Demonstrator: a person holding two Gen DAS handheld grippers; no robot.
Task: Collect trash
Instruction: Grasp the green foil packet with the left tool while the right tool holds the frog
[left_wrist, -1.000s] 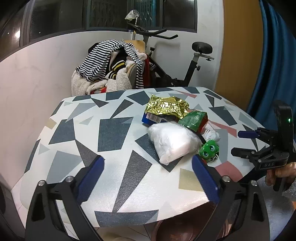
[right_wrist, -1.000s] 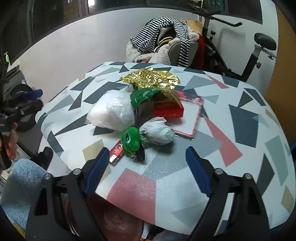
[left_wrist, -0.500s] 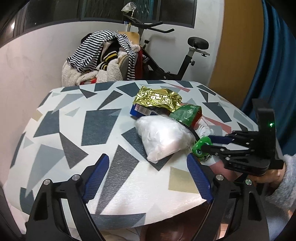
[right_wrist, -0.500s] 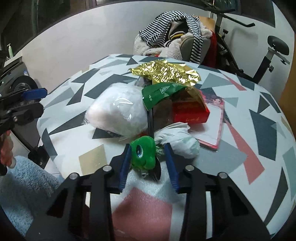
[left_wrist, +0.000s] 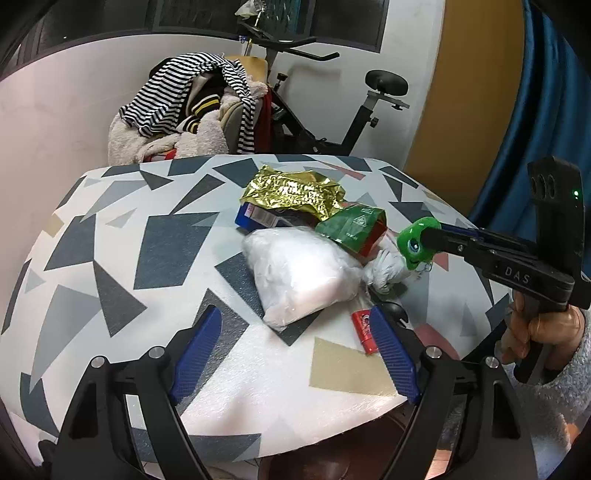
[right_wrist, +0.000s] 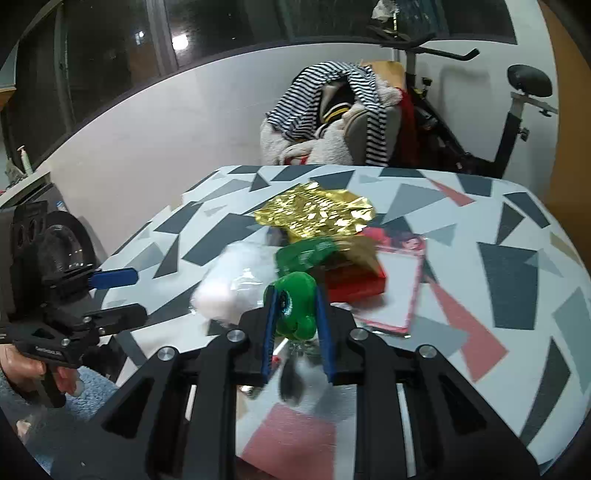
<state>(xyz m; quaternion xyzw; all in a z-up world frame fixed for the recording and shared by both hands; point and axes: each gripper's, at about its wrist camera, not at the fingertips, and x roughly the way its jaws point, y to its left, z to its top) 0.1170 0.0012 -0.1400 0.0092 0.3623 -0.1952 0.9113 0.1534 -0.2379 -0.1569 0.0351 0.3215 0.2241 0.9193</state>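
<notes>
Left wrist view: our left gripper (left_wrist: 295, 354), closing on nothing, faces the white bag (left_wrist: 299, 273) just ahead, while our right gripper (right_wrist: 297, 314) pinches the green toy (right_wrist: 295, 306).

Motion blur smears the white plastic bag (right_wrist: 236, 291) and what dangles beneath the green toy (right_wrist: 297, 306) we see. Gold foil (left_wrist: 291, 194) half-hides a blue box (left_wrist: 258, 218).

right gripper (right_wrist: 295, 314) clamped green toy (right_wrist: 297, 308), lifted

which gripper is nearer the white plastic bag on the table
Left. The left gripper is closing, pads empty, just short of the white plastic bag. The right gripper, clamped on the green toy, is past the bag's far side.
</notes>
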